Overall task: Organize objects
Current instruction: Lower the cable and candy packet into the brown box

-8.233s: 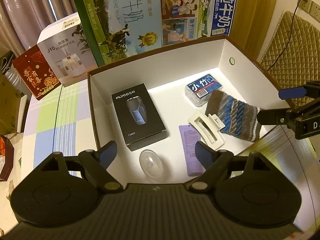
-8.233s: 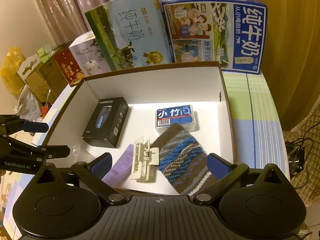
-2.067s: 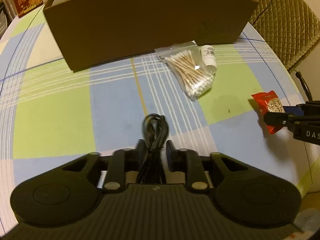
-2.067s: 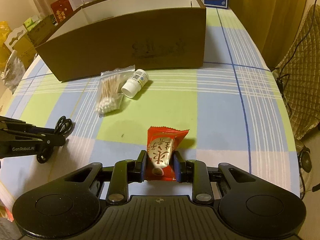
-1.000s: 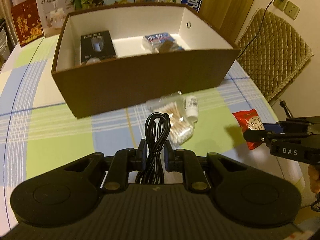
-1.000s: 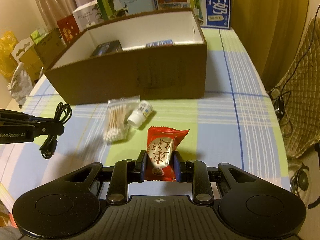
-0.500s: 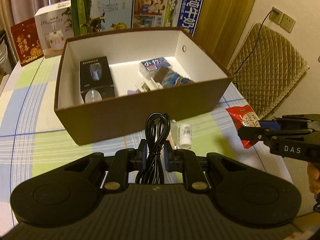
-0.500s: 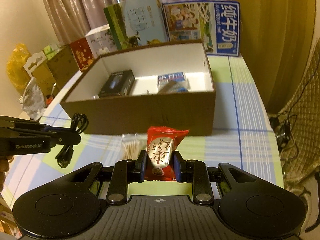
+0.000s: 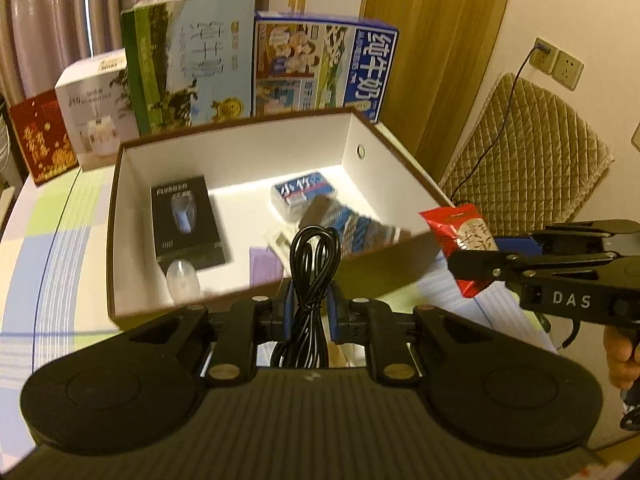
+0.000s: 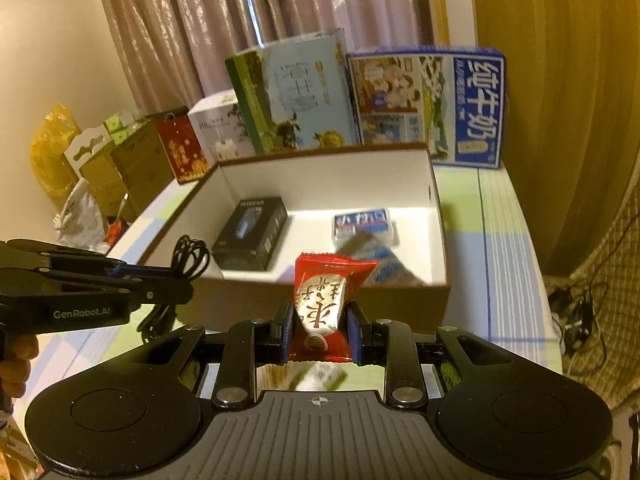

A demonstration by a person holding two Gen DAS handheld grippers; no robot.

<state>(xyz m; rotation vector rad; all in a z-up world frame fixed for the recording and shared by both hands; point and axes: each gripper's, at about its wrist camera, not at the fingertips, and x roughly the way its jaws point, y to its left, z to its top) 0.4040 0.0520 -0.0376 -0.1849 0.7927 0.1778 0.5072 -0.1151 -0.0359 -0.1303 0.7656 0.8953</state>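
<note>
Above the near wall of the open cardboard box [image 9: 132, 216], the left gripper [image 9: 311, 308] has its jaws pinching a coiled black cable [image 9: 314, 264], and the right gripper [image 10: 320, 330], near the box's near right corner, pinches a red snack packet [image 10: 324, 300]. Carry each well past the rim before letting go. Bare floor between the black shaver box [image 9: 186, 222] and the tissue pack [image 9: 302, 194] looks the best spot, I judge.

Glossy foil snack packet [image 10: 326, 300], matt cardboard box [image 9: 240, 160], smooth rubbery black cable [image 9: 314, 264], knitted cloth [image 9: 352, 226].

Box contents [image 9: 352, 228] motion-blurred
</note>
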